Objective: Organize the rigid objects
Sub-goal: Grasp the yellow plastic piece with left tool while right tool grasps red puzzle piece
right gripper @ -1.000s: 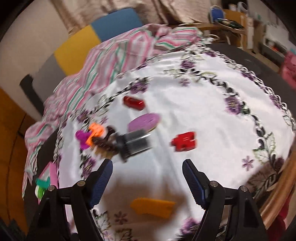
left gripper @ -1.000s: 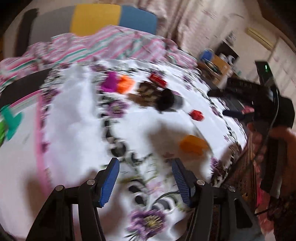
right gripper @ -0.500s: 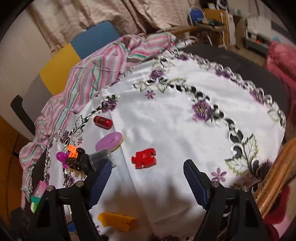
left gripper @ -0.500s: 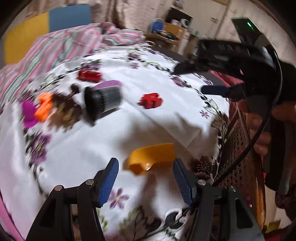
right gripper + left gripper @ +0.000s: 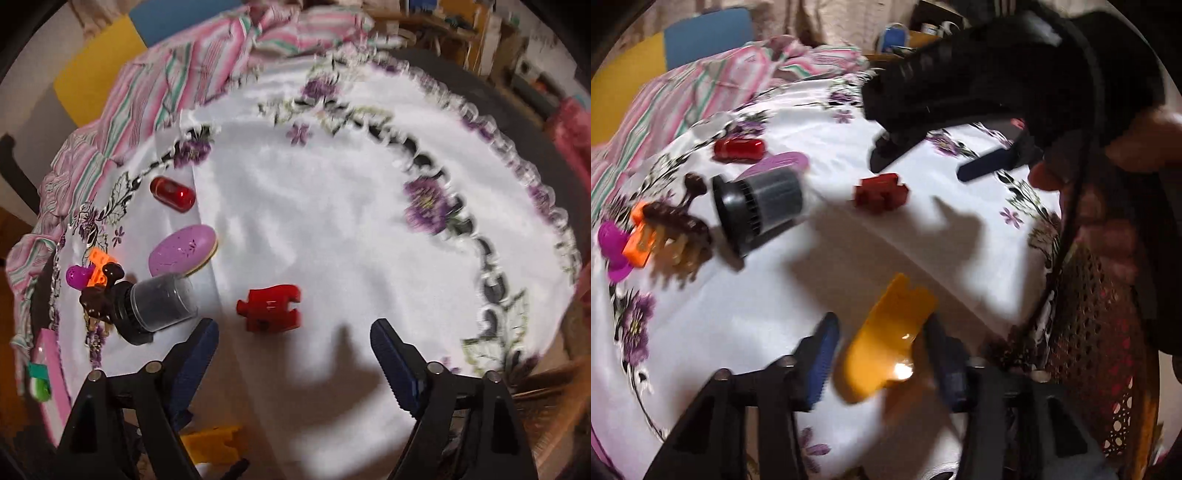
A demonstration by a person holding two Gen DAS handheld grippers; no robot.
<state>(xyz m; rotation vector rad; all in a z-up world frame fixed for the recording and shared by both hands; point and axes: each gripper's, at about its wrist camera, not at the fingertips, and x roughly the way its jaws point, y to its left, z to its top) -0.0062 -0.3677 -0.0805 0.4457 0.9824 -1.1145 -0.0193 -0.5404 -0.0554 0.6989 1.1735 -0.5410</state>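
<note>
The right gripper point(image 5: 291, 350), jaws opening and empty, hangs just short of the red puzzle piece point(image 5: 271, 307).

- The left wrist view was taken from low and close over the near edge of the white floral tablecloth point(image 5: 738, 325), angled steeply down along the left gripper point(image 5: 882, 354).
- The right wrist view was taken from higher up, aimed more steeply down past the right gripper point(image 5: 293, 350), with the far edge of the cloth point(image 5: 332, 229) included.
- The red puzzle piece point(image 5: 881, 192) point(image 5: 271, 308), grey cylinder point(image 5: 761, 214) point(image 5: 159, 308) and yellow piece point(image 5: 886, 339) point(image 5: 214, 448) were shared by both views.
- The right gripper point(image 5: 945, 158) was seen close at the upper right of the left view.
</note>
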